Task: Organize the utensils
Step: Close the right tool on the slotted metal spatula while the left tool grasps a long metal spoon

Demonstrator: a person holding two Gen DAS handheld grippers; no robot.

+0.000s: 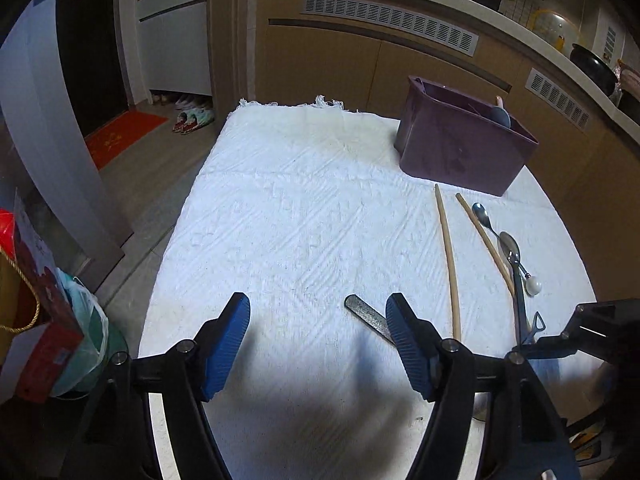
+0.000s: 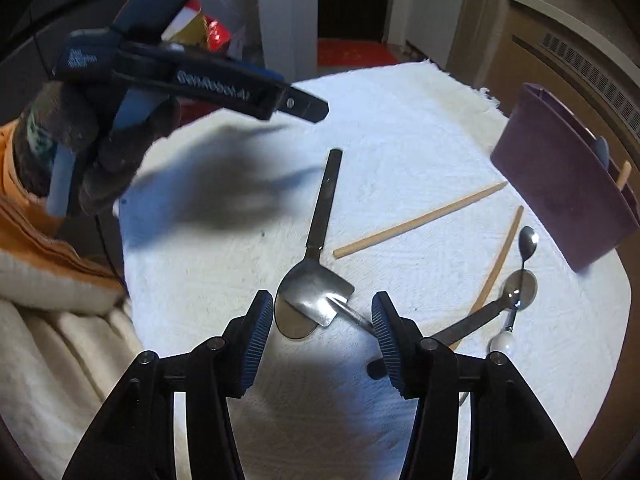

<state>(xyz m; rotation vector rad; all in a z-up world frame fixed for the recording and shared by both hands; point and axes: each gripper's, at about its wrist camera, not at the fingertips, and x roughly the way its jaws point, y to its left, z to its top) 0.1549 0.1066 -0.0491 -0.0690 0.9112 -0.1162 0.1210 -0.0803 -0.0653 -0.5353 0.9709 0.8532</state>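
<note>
A purple utensil box (image 1: 464, 148) stands at the back right of the white cloth (image 1: 304, 216); it also shows in the right wrist view (image 2: 560, 184). Two wooden chopsticks (image 1: 450, 260) (image 2: 420, 220) lie in front of it. A small spoon with a white knob (image 1: 504, 244) (image 2: 516, 292) and a dark-handled spoon (image 2: 516, 284) lie to their right. A big spoon (image 2: 316, 240) and a small metal shovel-shaped scoop (image 2: 324, 296) lie just ahead of my right gripper (image 2: 322, 340), which is open and empty. My left gripper (image 1: 318, 340) is open and empty above the cloth.
A red gift bag (image 1: 36, 320) and a plastic bag (image 1: 88, 320) sit at the table's left edge. Brown kitchen cabinets (image 1: 360, 52) run behind the table. A red doormat (image 1: 120, 136) lies on the floor at the far left.
</note>
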